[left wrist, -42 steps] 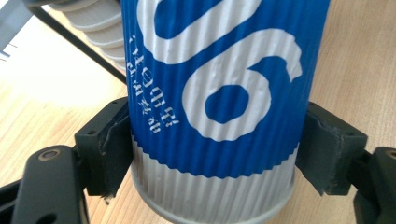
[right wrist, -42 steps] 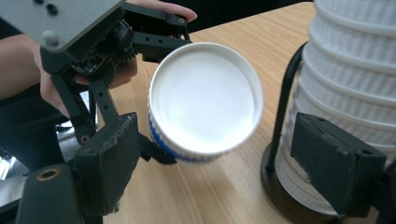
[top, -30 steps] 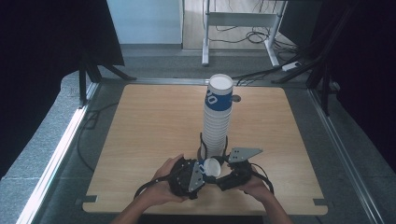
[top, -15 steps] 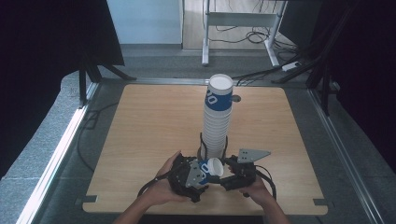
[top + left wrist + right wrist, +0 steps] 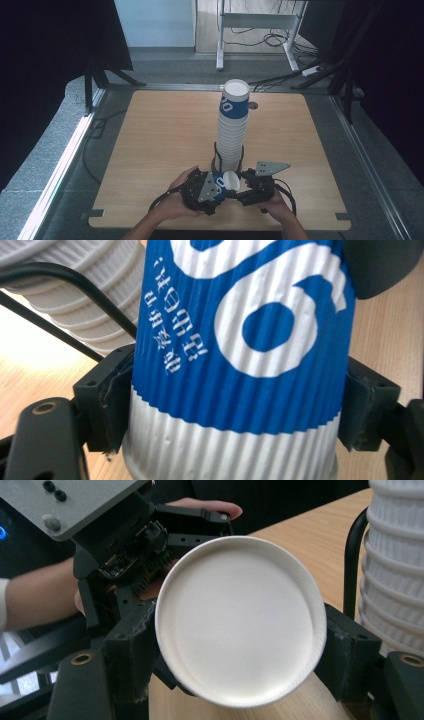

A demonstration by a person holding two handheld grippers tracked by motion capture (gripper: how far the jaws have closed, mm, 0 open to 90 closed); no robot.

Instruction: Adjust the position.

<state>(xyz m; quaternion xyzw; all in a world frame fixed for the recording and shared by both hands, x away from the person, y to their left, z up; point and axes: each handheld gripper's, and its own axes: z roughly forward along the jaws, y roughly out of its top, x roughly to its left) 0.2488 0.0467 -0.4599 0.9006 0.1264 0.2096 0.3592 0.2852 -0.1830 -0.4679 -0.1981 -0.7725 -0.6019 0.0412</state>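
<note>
Fingers of left gripper just closed, clamped on ribbed wall of blue-and-white paper cup, near its base. Right gripper fingers clamped on same cup at its white rim, open mouth facing that gripper. Cup lies sideways between both grippers, above near edge of wooden surface. Just beyond fingers: tall cup stack upright in black wire holder.

One tall cup stack, one loose cup, two grippers, one table
</note>
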